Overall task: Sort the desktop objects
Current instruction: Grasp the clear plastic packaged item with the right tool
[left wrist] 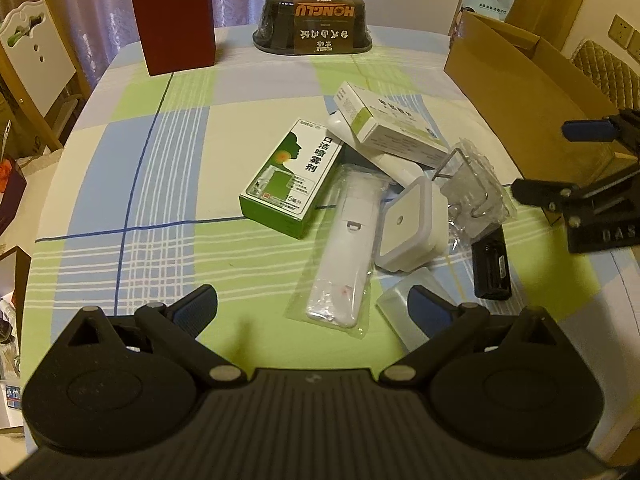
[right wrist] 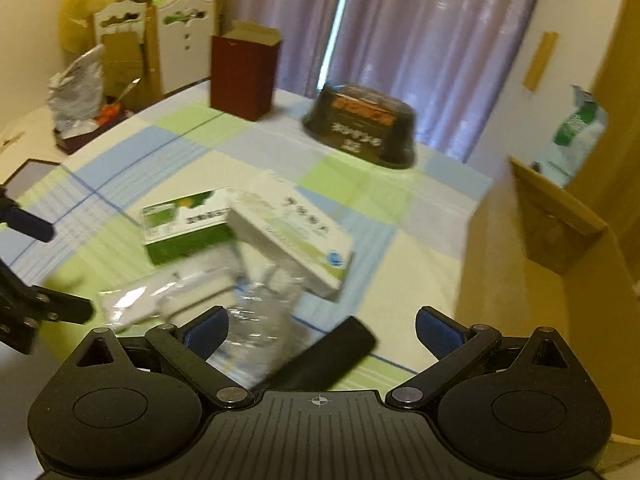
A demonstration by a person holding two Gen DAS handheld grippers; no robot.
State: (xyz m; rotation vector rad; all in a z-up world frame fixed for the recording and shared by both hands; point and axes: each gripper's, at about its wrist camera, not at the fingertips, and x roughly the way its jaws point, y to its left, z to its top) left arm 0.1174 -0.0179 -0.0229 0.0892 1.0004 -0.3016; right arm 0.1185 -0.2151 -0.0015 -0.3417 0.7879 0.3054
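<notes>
Cardboard box (left wrist: 516, 80) beside cluttered table (left wrist: 160, 184); contents hidden.

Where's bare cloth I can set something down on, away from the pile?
Free: the wide stretch left of the green spray box, running back to the dark red box; also the strip between the black HONGLU tub and the pile. Crowded: from the white medicine box to the cardboard box, where the right gripper hangs.
</notes>
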